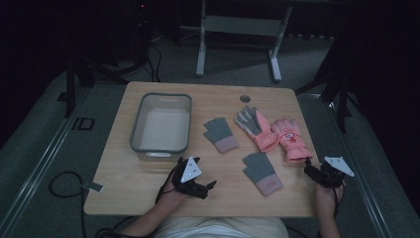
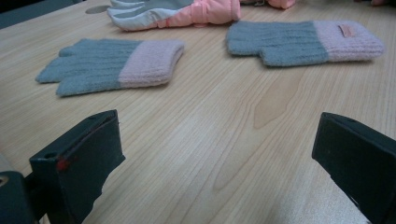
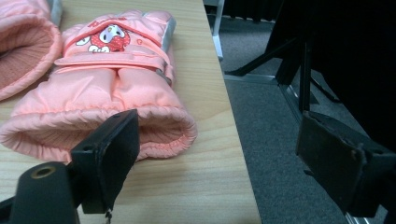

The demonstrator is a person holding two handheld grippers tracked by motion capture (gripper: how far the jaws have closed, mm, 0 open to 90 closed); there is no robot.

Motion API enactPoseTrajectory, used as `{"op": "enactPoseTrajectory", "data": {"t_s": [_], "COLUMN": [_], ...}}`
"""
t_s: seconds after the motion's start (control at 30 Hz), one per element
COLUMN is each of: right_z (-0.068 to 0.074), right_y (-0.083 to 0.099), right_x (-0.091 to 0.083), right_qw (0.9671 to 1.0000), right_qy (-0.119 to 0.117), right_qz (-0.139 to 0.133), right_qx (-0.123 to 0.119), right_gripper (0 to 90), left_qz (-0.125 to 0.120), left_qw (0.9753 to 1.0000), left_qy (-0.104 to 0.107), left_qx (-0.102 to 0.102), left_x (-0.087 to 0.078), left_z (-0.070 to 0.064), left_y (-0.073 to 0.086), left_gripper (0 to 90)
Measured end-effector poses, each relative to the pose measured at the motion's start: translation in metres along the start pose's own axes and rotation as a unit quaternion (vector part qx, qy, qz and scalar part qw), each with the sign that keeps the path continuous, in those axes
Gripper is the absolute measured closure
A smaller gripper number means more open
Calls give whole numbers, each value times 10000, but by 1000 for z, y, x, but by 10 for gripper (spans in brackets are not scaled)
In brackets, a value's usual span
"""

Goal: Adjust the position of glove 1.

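Note:
Two grey knit gloves with pink cuffs lie on the wooden table [image 1: 148,183], one mid-table [image 1: 220,134] and one nearer the front [image 1: 262,171]. Right of them lie two pink padded gloves, one palm-up with a grey palm [image 1: 255,126] and one with a cartoon patch [image 1: 292,139]. My left gripper [image 1: 209,186] rests open at the front, pointing toward the knit gloves [image 2: 112,63] [image 2: 303,41], with nothing between its jaws [image 2: 219,154]. My right gripper [image 1: 311,167] is open at the table's right edge, just short of the cartoon glove's cuff [image 3: 112,88].
A grey plastic bin [image 1: 161,124] stands at the table's left, with nothing showing inside. A round hole [image 1: 245,98] sits near the far edge. Beyond the right edge lies grey carpet [image 3: 280,140] with dark stand legs. A desk frame [image 1: 237,29] stands behind the table.

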State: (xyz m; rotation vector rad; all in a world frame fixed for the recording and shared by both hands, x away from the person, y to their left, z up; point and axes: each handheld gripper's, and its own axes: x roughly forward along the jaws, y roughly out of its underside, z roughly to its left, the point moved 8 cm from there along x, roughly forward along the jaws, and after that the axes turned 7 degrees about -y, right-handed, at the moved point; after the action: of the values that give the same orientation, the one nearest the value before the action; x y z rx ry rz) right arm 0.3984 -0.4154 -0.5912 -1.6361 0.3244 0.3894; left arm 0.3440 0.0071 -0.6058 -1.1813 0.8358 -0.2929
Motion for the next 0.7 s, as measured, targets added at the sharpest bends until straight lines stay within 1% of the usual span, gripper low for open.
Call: {"op": "enactPoseTrajectory", "data": {"t_s": [0.07, 0.1, 0.2, 0.27, 0.3, 0.37, 0.43, 0.53, 0.6, 0.7], "right_z": [-1, -1, -2, -1, -1, 0, 0, 2, 1, 1], "right_y": [0, 1, 1, 2, 2, 3, 3, 3, 4, 4], "right_x": [0, 2, 4, 5, 5, 6, 5, 5, 5, 5], "right_qw": [10000, 10000, 9998, 9997, 9995, 9993, 9993, 9994, 9993, 9992], "right_qy": [6, 27, 74, 82, 94, 92, 92, 37, 30, 78], "right_qz": [15, 78, 197, 247, 297, 344, 349, 328, 355, 376], "right_qx": [11, 16, 14, 2, -46, -69, -92, -133, -123, -118], "right_gripper": [137, 138, 141, 142, 142, 142, 142, 142, 142, 142], "left_qz": [24, 91, 95, 92, 103, 94, 105, 115, 86, 87], "left_qw": [10000, 9999, 9998, 9999, 9999, 9999, 9999, 9998, 9998, 9999], "left_qy": [21, -48, -25, 31, 22, 26, 34, 67, 89, 112], "left_qx": [-10, 102, 144, 111, 87, 36, 45, 131, 127, 64], "left_x": [0, 1, 1, 0, 0, 0, 0, 0, -1, -1], "left_z": [-1, -3, -5, -5, -5, -4, -4, -6, -6, -6], "left_y": [0, 1, 1, 1, 1, 1, 1, 1, 1, 2], "left_gripper": [13, 13, 14, 15, 14, 14, 14, 15, 14, 15]}}
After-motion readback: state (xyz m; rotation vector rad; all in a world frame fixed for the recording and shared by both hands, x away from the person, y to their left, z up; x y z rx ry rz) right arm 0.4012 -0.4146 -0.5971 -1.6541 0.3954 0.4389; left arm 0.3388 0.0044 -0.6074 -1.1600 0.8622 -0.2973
